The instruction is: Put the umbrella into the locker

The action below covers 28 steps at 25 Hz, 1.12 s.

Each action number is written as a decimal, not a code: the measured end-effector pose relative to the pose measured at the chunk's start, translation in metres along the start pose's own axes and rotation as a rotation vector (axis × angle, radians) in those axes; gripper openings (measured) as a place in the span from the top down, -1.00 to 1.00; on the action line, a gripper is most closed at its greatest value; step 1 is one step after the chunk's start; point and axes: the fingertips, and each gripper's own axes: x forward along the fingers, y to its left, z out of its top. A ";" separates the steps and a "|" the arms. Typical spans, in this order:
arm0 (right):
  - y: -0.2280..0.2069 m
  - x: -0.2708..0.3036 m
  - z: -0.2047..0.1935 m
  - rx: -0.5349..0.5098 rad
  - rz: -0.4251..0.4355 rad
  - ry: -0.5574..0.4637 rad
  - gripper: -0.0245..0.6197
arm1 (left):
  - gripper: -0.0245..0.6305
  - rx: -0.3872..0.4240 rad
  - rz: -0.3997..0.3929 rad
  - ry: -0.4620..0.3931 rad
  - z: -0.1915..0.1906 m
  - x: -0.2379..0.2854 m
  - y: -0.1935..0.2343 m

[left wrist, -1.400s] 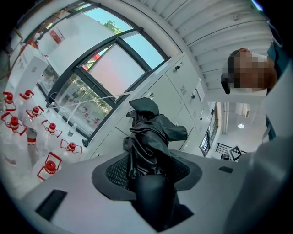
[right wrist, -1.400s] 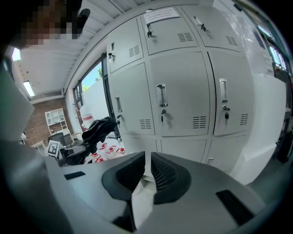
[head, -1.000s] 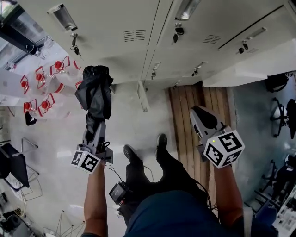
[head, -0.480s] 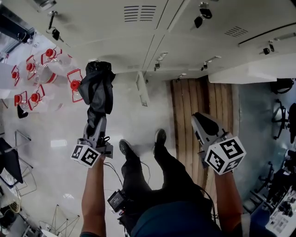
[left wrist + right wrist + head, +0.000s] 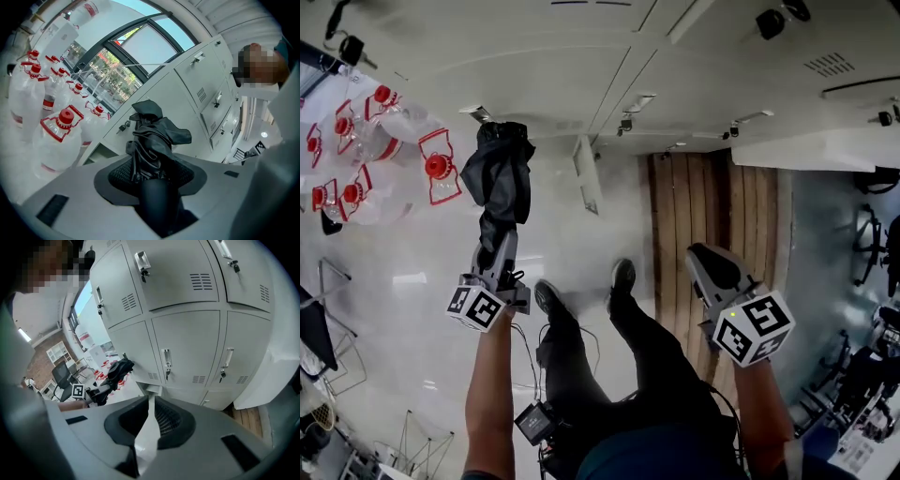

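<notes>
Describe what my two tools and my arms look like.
Both the left tool and the right tool are grey with dark textured pads. Each carries a white cube printed with black square markers. A thin black cable runs from the left one down to a small black box. The forearms are bare; no sleeves show.

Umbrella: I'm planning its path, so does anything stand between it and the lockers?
Nothing visible does. The umbrella, held in the left gripper, faces the lockers with only floor between; water bottles stand to its left.
</notes>
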 end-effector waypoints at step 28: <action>-0.076 0.105 -0.142 0.078 -0.033 0.161 0.77 | 0.26 -0.041 0.053 0.107 -0.158 0.081 0.142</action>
